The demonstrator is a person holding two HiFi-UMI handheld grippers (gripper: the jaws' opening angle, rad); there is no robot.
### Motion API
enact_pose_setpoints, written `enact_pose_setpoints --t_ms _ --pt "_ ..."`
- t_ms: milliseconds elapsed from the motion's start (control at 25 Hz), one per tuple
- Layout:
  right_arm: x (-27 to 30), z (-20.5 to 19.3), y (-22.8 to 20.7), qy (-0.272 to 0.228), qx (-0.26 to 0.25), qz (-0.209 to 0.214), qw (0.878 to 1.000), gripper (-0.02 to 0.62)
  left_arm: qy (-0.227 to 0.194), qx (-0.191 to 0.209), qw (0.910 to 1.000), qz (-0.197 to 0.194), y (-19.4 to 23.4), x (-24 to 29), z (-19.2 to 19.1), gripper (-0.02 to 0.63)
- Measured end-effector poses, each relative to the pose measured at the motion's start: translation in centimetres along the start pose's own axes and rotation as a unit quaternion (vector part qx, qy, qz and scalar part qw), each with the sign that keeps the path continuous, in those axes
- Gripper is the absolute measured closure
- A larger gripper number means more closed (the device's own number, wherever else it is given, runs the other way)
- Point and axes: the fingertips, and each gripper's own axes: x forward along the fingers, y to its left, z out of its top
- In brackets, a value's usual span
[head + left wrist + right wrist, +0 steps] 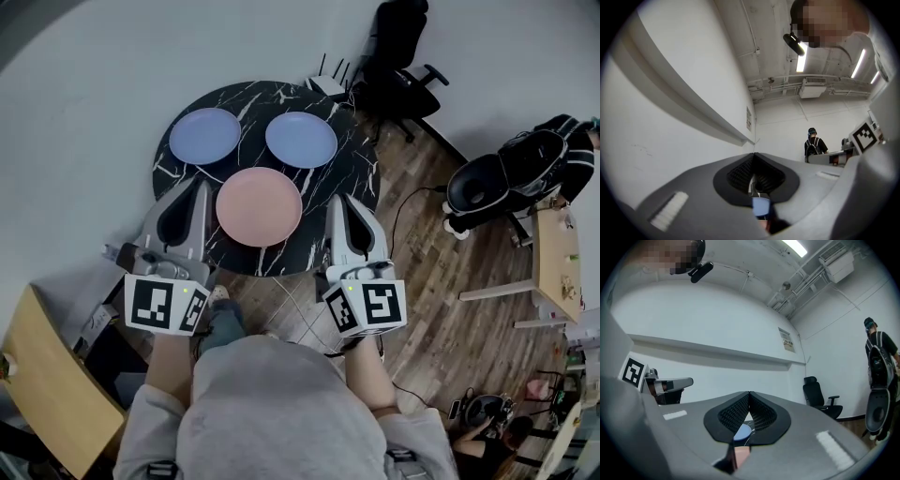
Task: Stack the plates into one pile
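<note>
Three plates are noted lying apart on the round black marble table [251, 98], upper centre of frame. The left blue plate [205, 136] and right blue plate [301, 140] are set side by side; the pink plate [259, 206] is placed below, between them. The left gripper [199, 187] and right gripper [339, 199] are held either side of the pink plate, jaws pressed together, nothing gripped.

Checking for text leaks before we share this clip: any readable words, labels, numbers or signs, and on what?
No text can be read in any view.
Wall notice: print too small to read.
Square markers: black-and-white patterns only, no letters or digits.
</note>
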Motion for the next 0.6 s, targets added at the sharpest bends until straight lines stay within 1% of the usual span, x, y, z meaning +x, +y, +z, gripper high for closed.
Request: enact_pose_setpoints --t_ms 240,480,600 --pt "4.8 -1.2 -0.7 0.012 0.006 -0.01 1.0 0.592 0.005 -0.002 1.0 -0.008 3.0 4.2 -1.7 0.548" --pt "11.3 -2.6 -0.4 0.025 0.021 -0.023 0.999 0.592 0.007 -0.005 0.9998 -0.02 8.0 8.7 -2.7 0.548" --pt "14.5 -3.2 0.2 0.033 0.015 -0.024 0.999 0.592 0.013 -0.004 0.9995 -0.027 10.4 10.7 -3.2 0.548"
